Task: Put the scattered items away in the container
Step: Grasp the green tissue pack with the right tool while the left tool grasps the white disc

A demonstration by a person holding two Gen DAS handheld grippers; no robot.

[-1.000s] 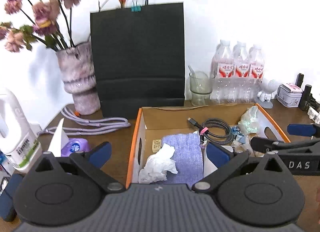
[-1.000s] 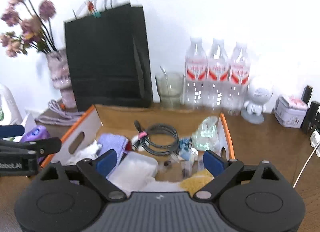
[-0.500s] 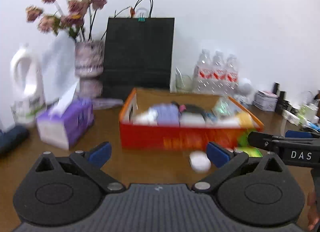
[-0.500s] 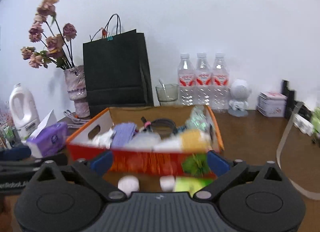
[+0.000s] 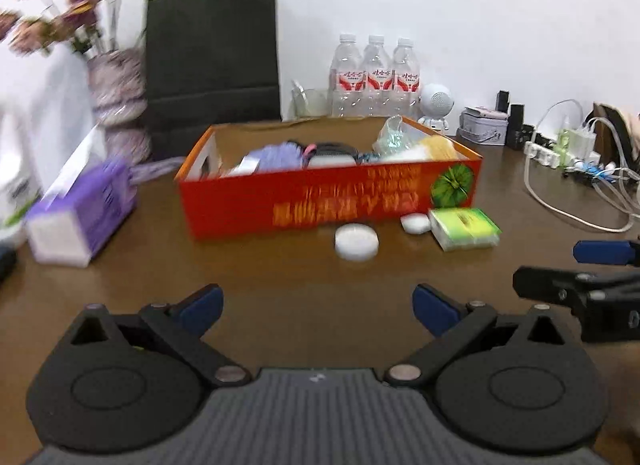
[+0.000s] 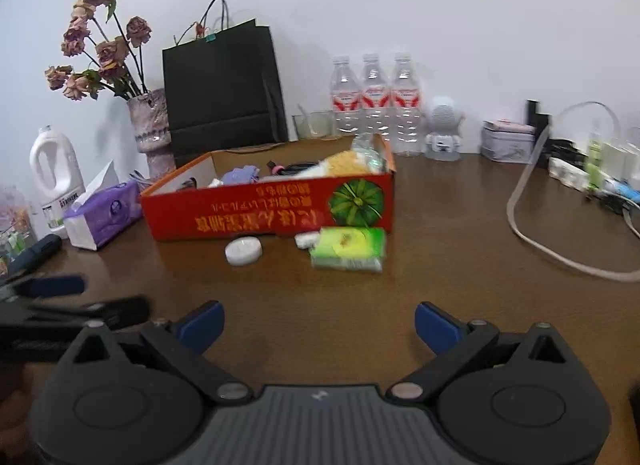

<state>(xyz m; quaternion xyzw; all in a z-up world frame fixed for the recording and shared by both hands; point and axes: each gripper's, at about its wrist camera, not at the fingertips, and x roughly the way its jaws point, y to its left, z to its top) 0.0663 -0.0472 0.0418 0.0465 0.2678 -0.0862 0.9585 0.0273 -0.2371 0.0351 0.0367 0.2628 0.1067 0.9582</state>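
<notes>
A red cardboard box [image 5: 320,201] [image 6: 272,213] stands on the brown table, holding a cable, purple cloth, tissues and other items. In front of it lie a white round disc [image 5: 356,242] [image 6: 243,251], a small white object [image 5: 416,222] [image 6: 306,240] and a green pack [image 5: 464,228] [image 6: 348,249]. My left gripper [image 5: 318,305] is open over bare table, well short of the disc. My right gripper [image 6: 318,323] is wide, its jaws closing slightly with nothing between them, short of the green pack. Each gripper shows at the edge of the other's view.
A purple tissue box [image 5: 80,213] sits left of the red box. Behind stand a black paper bag [image 5: 212,53], a flower vase [image 6: 150,125], three water bottles [image 5: 374,77] and a white jug [image 6: 54,169]. Cables and a power strip [image 5: 560,153] lie at the right.
Both grippers have drawn back from over the box and sunk toward the table. The box now lies farther ahead, and the loose items before it have come into view.
</notes>
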